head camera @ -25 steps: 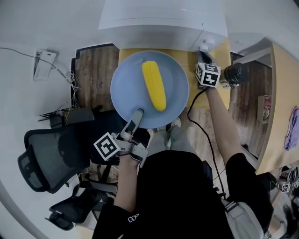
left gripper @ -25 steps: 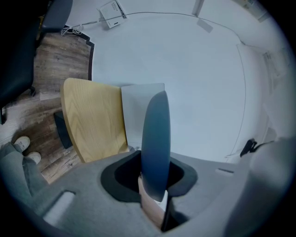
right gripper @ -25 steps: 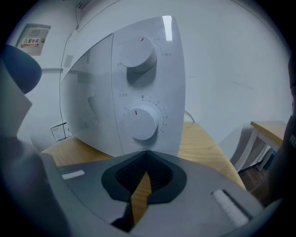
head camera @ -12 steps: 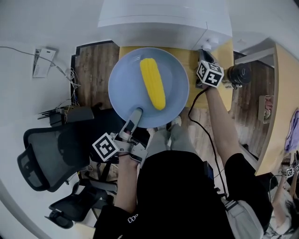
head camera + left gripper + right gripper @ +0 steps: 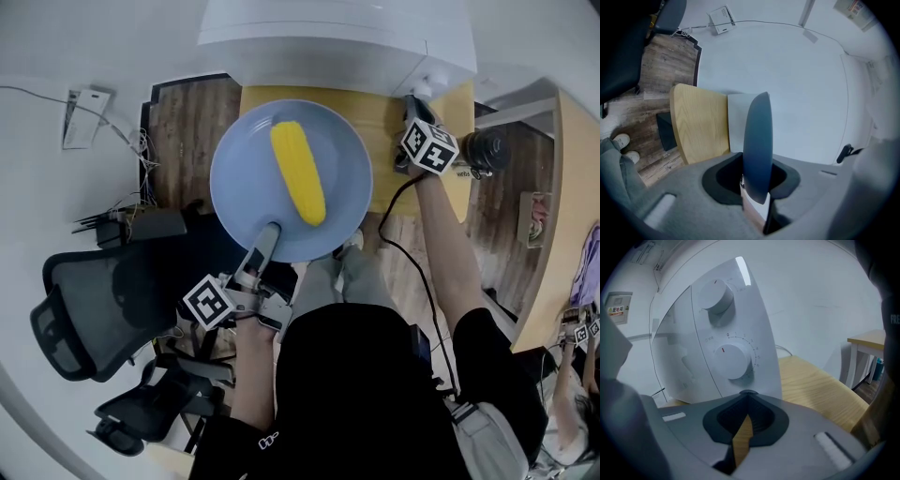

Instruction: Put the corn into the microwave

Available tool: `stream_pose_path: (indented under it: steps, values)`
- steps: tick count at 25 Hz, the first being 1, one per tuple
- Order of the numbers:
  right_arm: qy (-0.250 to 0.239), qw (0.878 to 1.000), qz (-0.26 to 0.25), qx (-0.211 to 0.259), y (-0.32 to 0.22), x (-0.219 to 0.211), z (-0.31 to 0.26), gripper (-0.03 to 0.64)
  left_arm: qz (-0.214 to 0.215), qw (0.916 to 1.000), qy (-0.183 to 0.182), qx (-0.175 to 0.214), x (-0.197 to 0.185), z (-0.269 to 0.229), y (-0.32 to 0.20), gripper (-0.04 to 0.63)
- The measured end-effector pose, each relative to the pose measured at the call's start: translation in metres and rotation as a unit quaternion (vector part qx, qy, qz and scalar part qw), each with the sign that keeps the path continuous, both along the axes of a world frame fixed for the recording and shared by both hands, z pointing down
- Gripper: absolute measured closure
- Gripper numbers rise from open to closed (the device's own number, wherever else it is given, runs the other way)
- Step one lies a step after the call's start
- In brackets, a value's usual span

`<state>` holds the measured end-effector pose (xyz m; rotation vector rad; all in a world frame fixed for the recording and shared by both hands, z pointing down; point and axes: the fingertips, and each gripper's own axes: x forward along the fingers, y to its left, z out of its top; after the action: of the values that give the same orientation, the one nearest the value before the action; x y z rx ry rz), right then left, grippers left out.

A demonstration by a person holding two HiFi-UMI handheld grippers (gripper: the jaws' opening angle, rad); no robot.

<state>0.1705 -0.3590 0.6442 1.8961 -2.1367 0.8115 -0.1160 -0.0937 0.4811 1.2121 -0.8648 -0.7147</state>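
The left tongs [image 5: 266, 234] point forward and nearly level, their jaws clamped on the near rim of a plate [image 5: 221, 178], which stands edge-on between them in the left gripper view. The left forearm [image 5: 251, 375] is bent close to the body. The right arm [image 5: 448, 253] reaches out almost straight, and the right tongs [image 5: 412, 103] tilt downward over the counter's far right corner, jaws together and empty.

We wear a black short-sleeved top [image 5: 366, 375] with a small white logo [image 5: 267, 438], grey trousers [image 5: 352, 279] and white shoes [image 5: 622, 140]. Our left gripper [image 5: 269, 230] and right gripper [image 5: 411, 101] are grey-bodied with dark jaw recesses. Each bears a marker cube [image 5: 208, 302] of black-and-white squares. A black cable [image 5: 398, 248] runs from the right one.
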Motion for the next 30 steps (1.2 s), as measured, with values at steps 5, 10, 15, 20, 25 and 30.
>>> stream_pose_path:
  steps: [5,10,15,20,25,30]
  values:
    - [0.000,1.000,0.013,-0.010,0.001,0.000,0.003,0.611,0.003,1.0000,0.001,-0.002,0.003,0.004,0.005,0.505]
    - [0.026,0.999,0.024,-0.024,-0.001,0.001,0.003,0.612,0.009,1.0000,0.000,-0.001,0.008,0.004,0.012,0.504]
    - [0.026,0.999,0.021,-0.032,0.000,0.001,0.004,0.611,0.011,0.9999,-0.004,-0.002,0.009,0.005,0.021,0.503]
    - [0.034,0.998,0.040,-0.028,0.004,0.000,0.001,0.609,0.006,1.0000,-0.005,0.002,0.009,0.003,0.024,0.503]
    - [0.037,0.998,0.046,-0.024,0.006,0.000,0.001,0.607,0.005,1.0000,-0.006,0.003,0.009,0.002,0.024,0.503]
    - [0.051,0.998,0.036,-0.031,0.001,0.001,0.000,0.607,0.008,0.9999,-0.008,-0.002,0.007,0.007,0.022,0.503]
